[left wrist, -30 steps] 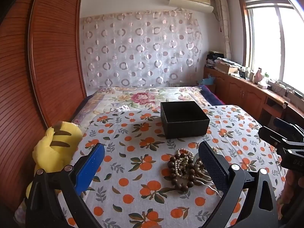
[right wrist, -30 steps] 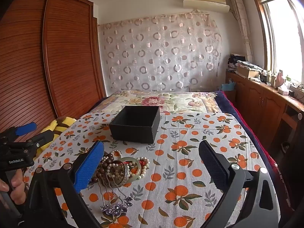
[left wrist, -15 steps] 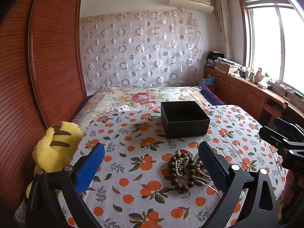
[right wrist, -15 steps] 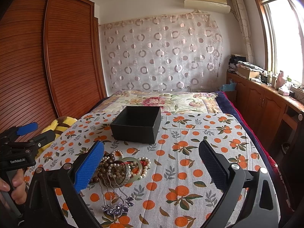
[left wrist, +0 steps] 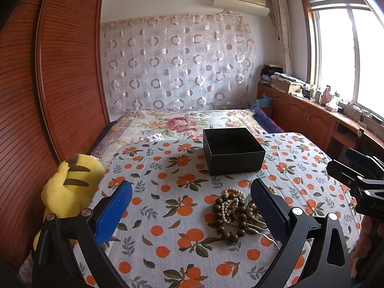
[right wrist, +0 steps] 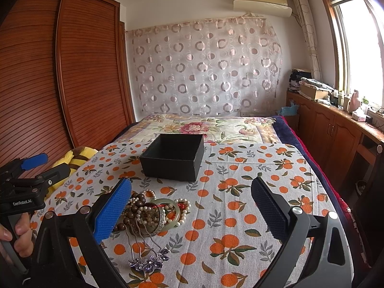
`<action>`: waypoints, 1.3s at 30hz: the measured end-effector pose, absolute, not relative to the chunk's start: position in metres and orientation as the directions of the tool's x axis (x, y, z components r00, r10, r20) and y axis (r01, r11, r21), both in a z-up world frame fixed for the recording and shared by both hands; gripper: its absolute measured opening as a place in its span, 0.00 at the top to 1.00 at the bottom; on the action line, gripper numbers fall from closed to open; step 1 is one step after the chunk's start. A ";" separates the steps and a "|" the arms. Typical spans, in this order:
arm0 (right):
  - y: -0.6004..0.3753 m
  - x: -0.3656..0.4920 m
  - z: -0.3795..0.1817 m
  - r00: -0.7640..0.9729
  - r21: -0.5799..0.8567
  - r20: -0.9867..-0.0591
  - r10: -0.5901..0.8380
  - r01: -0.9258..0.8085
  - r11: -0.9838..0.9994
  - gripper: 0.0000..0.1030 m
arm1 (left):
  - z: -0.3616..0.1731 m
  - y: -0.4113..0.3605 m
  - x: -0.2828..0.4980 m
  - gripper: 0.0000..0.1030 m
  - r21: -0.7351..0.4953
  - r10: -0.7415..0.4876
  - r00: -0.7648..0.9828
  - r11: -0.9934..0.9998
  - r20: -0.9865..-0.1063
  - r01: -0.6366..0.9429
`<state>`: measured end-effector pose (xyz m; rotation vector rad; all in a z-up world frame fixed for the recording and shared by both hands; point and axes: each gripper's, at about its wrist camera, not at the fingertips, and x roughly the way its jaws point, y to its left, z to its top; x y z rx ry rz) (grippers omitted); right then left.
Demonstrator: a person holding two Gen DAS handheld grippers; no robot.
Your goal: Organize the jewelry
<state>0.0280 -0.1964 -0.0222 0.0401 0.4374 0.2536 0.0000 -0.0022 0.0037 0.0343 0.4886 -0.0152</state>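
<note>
A heap of jewelry point(left wrist: 231, 212) lies on the orange-patterned cloth: brown wooden beads, pearl strands, a pale green bangle point(right wrist: 168, 212), a silver bangle and purple flower hairpins point(right wrist: 148, 260). Behind it stands an open black box point(left wrist: 234, 153), which looks empty in the right wrist view point(right wrist: 174, 157). My left gripper point(left wrist: 192, 213) is open, the heap just inside its right finger. My right gripper point(right wrist: 192, 211) is open too, with the heap beside its left finger. Neither touches the jewelry.
A yellow striped plush toy point(left wrist: 69, 189) lies at the bed's left edge by the wooden wardrobe point(left wrist: 60, 84). A floral quilt point(left wrist: 182, 122) covers the far bed. Wooden cabinets with clutter point(right wrist: 336, 124) run under the window on the right.
Both views have barely shifted. The grippers stay open and the jewelry and box have not moved.
</note>
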 end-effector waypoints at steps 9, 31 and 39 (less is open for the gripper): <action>-0.196 0.028 -0.022 0.875 0.091 -0.414 0.251 -0.235 0.968 0.02 | 0.004 -0.003 0.000 0.07 0.030 -0.006 0.883 0.999 -0.469 0.023; -0.195 0.026 -0.022 0.875 0.091 -0.414 0.252 -0.235 0.968 0.02 | 0.004 -0.002 0.000 0.07 0.030 -0.006 0.884 0.999 -0.468 0.023; -0.194 0.026 -0.023 0.875 0.091 -0.414 0.252 -0.236 0.967 0.02 | 0.005 -0.002 -0.001 0.07 0.030 -0.006 0.883 0.999 -0.469 0.023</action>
